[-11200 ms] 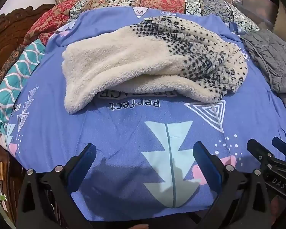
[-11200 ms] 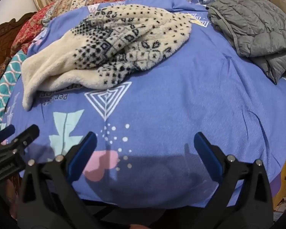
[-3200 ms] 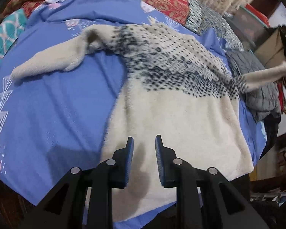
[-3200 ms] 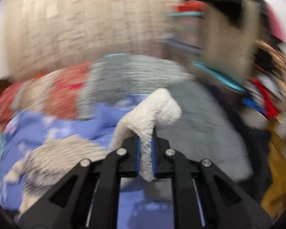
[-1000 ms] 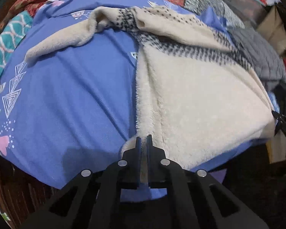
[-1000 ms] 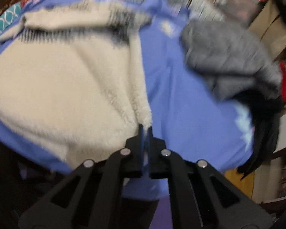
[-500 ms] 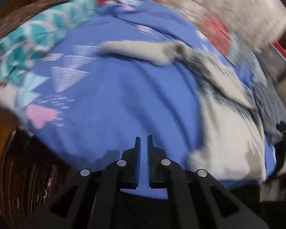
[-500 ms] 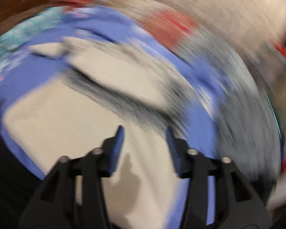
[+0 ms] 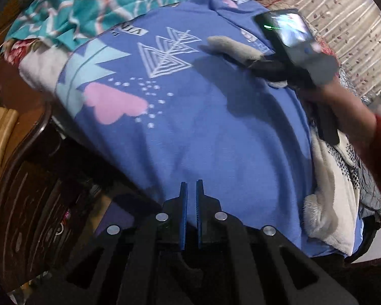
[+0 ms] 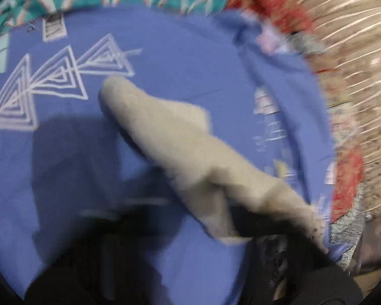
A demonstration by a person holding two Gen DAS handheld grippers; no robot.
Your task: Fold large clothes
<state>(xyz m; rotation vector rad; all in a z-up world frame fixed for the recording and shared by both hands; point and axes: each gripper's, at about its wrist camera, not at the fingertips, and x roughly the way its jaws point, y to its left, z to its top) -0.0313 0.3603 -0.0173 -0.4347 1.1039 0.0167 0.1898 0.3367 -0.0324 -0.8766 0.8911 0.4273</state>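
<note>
Both grippers have swung to the sleeve (image 10: 165, 137) at upper centre; right gripper (image 9: 243, 61) pinches it, left gripper (image 9: 191, 193) clenched, empty. Next, presumably, folding it across the sweater (image 9: 330, 190).

Left gripper (image 9: 191, 193) has released the sweater hem (image 9: 327, 211), now at its right; right gripper (image 9: 243, 62) has reached the sleeve (image 9: 231, 47).

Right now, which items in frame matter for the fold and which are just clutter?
Job: cream fleece sweater, bunched at the bed's edge; its sleeve, lying across the blue sheet; right gripper at the sleeve, grip too blurred to confirm; left gripper, shut on nothing.
Lying about: teal patterned quilt; grey quilted jacket; curtain.
</note>
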